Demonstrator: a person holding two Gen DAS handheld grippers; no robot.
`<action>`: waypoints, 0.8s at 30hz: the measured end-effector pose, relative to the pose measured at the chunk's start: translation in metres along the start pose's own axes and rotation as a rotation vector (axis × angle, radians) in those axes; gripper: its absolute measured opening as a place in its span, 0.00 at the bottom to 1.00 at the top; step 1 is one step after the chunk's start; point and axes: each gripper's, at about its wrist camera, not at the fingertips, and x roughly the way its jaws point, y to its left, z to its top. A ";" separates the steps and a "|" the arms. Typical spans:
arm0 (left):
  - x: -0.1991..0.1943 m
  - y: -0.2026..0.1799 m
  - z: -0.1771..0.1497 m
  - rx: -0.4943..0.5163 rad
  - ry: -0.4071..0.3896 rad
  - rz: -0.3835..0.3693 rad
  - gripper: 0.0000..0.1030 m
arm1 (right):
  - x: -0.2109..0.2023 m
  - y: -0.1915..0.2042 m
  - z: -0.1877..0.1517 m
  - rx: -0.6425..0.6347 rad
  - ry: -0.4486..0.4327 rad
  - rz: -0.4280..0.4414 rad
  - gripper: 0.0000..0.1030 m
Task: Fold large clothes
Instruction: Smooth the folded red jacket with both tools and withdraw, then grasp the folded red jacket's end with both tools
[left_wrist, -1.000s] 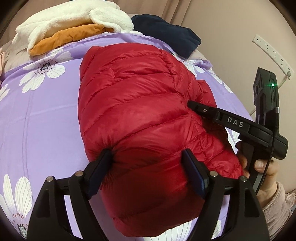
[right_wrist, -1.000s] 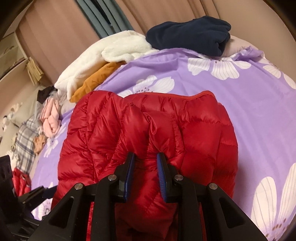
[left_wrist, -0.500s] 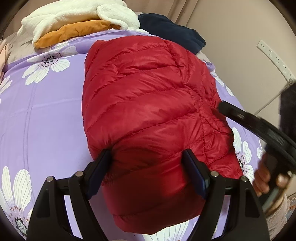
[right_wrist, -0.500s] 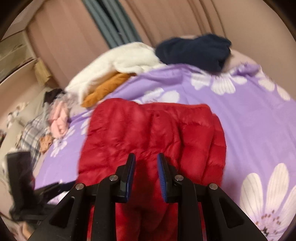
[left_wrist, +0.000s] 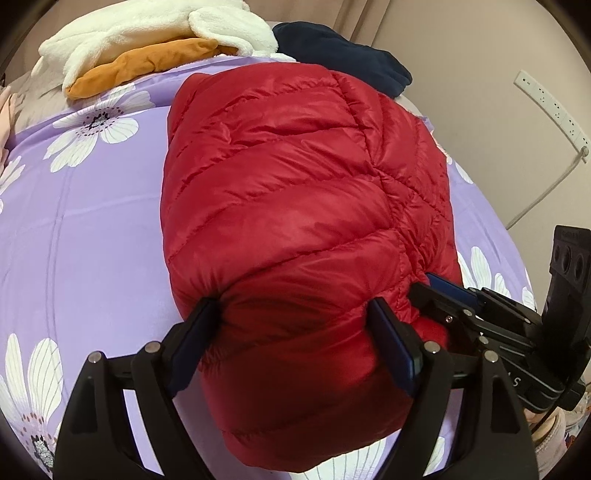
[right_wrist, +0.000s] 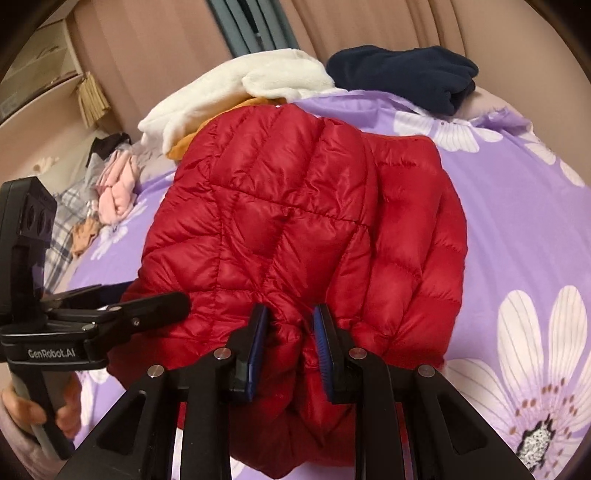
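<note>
Right hand-held gripper (right_wrist: 290, 347) has slid toward the near hem, pinching the red jacket (left_wrist: 295, 206), lengthwise away; left hand-held gripper (left_wrist: 295, 343) opening astride it.

jacket (left_wrist: 295, 206) on bedspread (left_wrist: 92, 240) | clothes pile (left_wrist: 155, 48) behind jacket

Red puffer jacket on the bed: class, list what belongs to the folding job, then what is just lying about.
In the job:
red puffer jacket
left gripper, jaws wide around a thick fold
right gripper, pinching a bunched edge

Lying about:
white fleece
orange garment
navy garment
pink clothes
floral bedsheet
</note>
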 end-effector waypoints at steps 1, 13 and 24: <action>0.000 0.001 0.000 -0.006 0.001 -0.002 0.81 | 0.001 0.000 0.000 -0.002 0.000 -0.002 0.22; -0.035 0.043 0.003 -0.195 -0.067 -0.062 0.85 | -0.024 -0.002 -0.004 0.055 -0.019 0.037 0.28; 0.000 0.099 0.017 -0.448 -0.006 -0.282 0.86 | -0.024 -0.003 0.002 0.094 -0.015 0.065 0.38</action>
